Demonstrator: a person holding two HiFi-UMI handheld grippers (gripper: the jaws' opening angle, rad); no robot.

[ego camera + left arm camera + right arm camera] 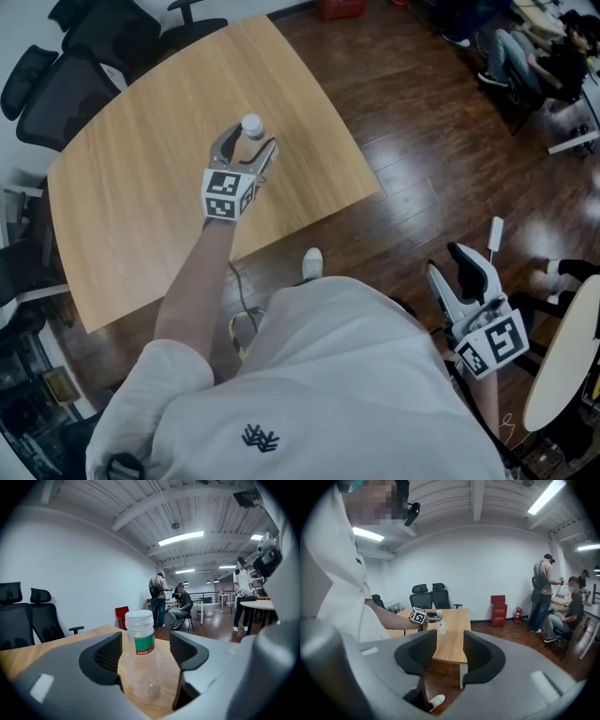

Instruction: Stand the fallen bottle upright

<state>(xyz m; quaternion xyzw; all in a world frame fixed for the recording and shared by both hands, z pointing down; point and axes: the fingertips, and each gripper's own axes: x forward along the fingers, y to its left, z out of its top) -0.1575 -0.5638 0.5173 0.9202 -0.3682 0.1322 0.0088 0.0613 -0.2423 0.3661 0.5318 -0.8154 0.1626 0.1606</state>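
Note:
A clear plastic bottle (251,127) with a white cap and green label stands upright on the wooden table (131,206). My left gripper (246,150) reaches over the table with a jaw on each side of the bottle. In the left gripper view the bottle (139,667) stands between the dark pads (105,656) with a small gap on both sides, so the jaws are open. My right gripper (455,272) hangs off the table at the lower right, open and empty. In its own view the right gripper (450,653) points toward the distant bottle (441,628).
Black office chairs (66,84) stand along the table's far left side. A round pale table (562,366) edges in at the lower right. People sit and stand at the far right (543,592), near a red box (498,607). Dark wood floor surrounds the table.

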